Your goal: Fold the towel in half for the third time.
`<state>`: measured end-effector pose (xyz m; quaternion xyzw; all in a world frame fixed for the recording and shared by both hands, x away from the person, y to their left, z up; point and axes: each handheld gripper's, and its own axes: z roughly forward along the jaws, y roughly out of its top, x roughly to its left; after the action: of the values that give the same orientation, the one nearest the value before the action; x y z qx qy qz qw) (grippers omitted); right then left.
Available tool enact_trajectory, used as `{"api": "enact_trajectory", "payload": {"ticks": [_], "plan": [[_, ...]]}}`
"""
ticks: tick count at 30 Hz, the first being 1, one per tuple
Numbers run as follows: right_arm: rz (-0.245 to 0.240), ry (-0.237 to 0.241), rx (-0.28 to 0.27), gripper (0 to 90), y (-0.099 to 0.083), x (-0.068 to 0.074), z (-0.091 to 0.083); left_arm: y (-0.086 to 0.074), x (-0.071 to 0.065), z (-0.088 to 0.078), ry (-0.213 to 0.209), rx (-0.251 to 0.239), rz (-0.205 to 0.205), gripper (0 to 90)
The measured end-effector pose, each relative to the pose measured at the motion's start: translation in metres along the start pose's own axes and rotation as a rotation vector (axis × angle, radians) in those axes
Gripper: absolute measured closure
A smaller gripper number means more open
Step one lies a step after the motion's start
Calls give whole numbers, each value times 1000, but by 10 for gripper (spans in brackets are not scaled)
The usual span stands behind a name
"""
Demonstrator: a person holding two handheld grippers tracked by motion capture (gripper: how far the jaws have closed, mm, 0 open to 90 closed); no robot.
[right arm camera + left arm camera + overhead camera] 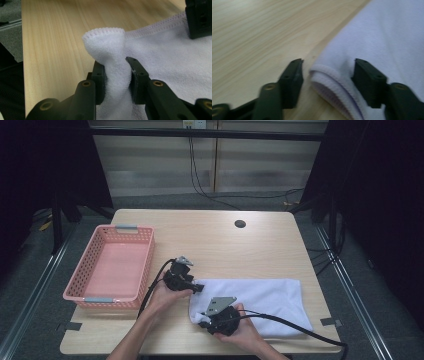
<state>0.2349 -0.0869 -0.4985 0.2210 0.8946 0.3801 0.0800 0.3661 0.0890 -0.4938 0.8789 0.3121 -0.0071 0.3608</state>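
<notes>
Grippers: two, one in each of the person's hands. Right gripper: jaws drawn close together and clamped on a bunched corner of the white cloth; the pinched fabric stands up between the pads and flares out above them, hem stitching visible along its top edge. In the high view the right gripper sits at the near left corner of the cloth, with the grey plate on top of its body.

Left gripper: jaws partly open, straddling the folded, hemmed corner of the cloth. One jaw rests on the bare wood beside the hem and clear of it; the other sits over the cloth. Pads are not pressing on the fabric. In the high view the left gripper lies at the far left corner of the cloth, its tip also appearing at the top right of the right gripper view.

Cloth: one, white, spread flat on the near right part of the table, long side running left to right.

Basket: one, pink, perforated walls, at the left side of the table, well apart from the cloth.

Cables: two, black, one trailing from each gripper toward the near edge.

Table hole: one, round, near the far edge.
</notes>
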Motion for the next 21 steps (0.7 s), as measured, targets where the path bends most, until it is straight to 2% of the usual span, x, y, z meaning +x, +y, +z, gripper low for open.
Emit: {"api": "enact_trajectory", "payload": {"ticks": [1, 2, 3, 5, 8, 12, 16, 18, 21], "plan": [[10, -2, 2, 723, 1, -1, 0, 0, -2, 1, 12, -5, 12, 520], [27, 4, 3, 732, 1, -2, 0, 0, -2, 1, -16, 3, 7, 610], [59, 17, 1, 741, 1, -4, -1, 0, -1, 0, -49, -10, -11, 710], [96, 41, -15, 755, 0, -8, -1, -1, 1, -1, -68, -28, -38, 772], [119, 47, -30, 759, 2, -9, -6, -1, 7, -7, -113, -65, -95, 788], [132, 50, -80, 761, 11, -9, -18, 4, 7, -22, -146, -125, -127, 791], [119, 56, -124, 761, 25, -3, -28, 10, 4, -49, -156, -172, -136, 791], [107, 79, -153, 761, 38, 3, -30, 9, 2, -64, -149, -191, -143, 791], [72, 97, -184, 761, 59, 13, -29, 7, 3, -83, -126, -196, -148, 791]]}}
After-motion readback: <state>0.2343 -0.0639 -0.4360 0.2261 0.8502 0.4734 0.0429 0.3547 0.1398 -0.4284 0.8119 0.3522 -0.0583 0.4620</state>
